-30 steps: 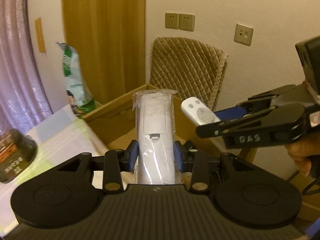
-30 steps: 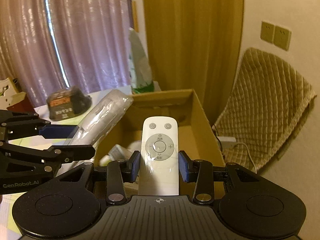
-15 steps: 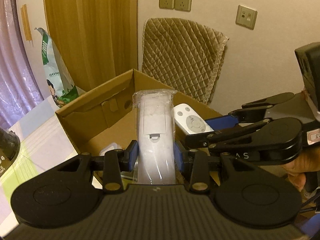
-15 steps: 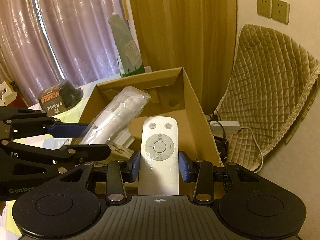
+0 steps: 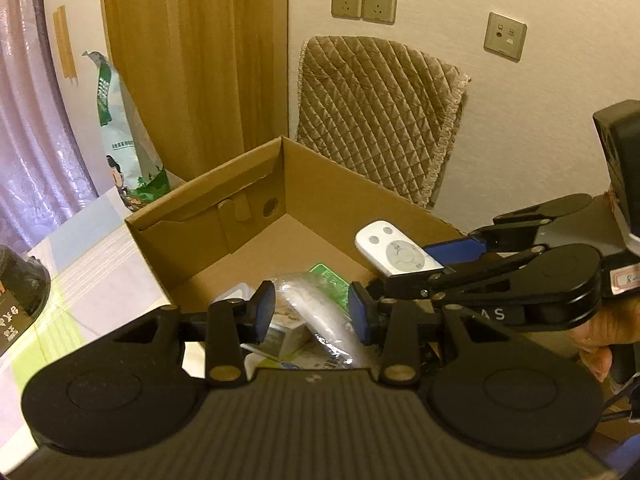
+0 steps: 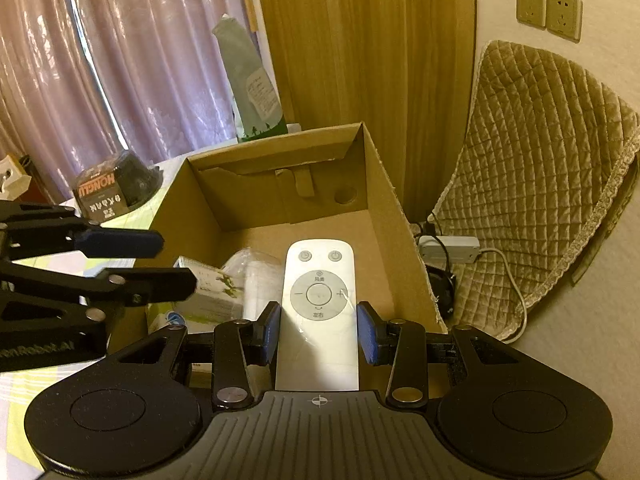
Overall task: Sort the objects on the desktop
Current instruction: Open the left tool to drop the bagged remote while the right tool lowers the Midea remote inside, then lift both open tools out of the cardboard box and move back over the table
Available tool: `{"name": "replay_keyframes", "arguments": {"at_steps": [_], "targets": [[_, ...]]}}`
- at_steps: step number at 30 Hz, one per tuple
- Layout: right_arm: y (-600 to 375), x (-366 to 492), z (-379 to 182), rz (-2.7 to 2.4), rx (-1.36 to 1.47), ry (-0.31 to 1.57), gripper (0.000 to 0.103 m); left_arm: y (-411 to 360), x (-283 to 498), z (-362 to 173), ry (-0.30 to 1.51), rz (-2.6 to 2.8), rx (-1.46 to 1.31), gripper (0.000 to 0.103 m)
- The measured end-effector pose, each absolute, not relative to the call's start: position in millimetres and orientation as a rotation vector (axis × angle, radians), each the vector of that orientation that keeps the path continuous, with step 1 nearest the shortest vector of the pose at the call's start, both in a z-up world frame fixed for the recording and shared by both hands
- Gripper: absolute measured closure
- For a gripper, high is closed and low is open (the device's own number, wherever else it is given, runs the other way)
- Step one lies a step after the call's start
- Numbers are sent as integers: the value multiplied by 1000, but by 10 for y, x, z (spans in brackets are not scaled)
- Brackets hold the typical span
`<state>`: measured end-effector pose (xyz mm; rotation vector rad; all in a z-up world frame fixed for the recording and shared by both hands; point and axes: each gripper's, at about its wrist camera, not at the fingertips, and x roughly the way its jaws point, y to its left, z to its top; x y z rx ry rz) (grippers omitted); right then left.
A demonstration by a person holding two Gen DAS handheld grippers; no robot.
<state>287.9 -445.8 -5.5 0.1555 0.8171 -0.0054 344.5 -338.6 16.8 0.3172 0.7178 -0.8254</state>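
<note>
Curtains and a socketed wall stood behind the cardboard box [image 6: 384,184]. Left gripper [image 5: 312,312] was released, jaws spread above the plastic-wrapped remote [image 5: 324,316] lying inside the box. Right gripper [image 6: 320,334] was grasping the white remote [image 6: 319,312] over the box.

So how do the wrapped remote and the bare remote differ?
The wrapped remote lies loose in the cardboard box, below the open left hand-held gripper; the bare remote is clamped in the right hand-held gripper. The wrapped remote's buttons are hidden; the bare remote's show. Both are slim and white.
</note>
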Motion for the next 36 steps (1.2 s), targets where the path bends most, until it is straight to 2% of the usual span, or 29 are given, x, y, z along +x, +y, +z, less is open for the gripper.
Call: {"name": "replay_keyframes", "arguments": {"at_steps": [17, 36], "targets": [[-4432, 2912, -192, -45, 95, 862, 63, -3196, 3386, 193, 709, -813, 310, 66], [-4312, 2806, -28, -59, 77, 813, 63, -2938, 3305, 215, 703, -798, 296, 65]]}}
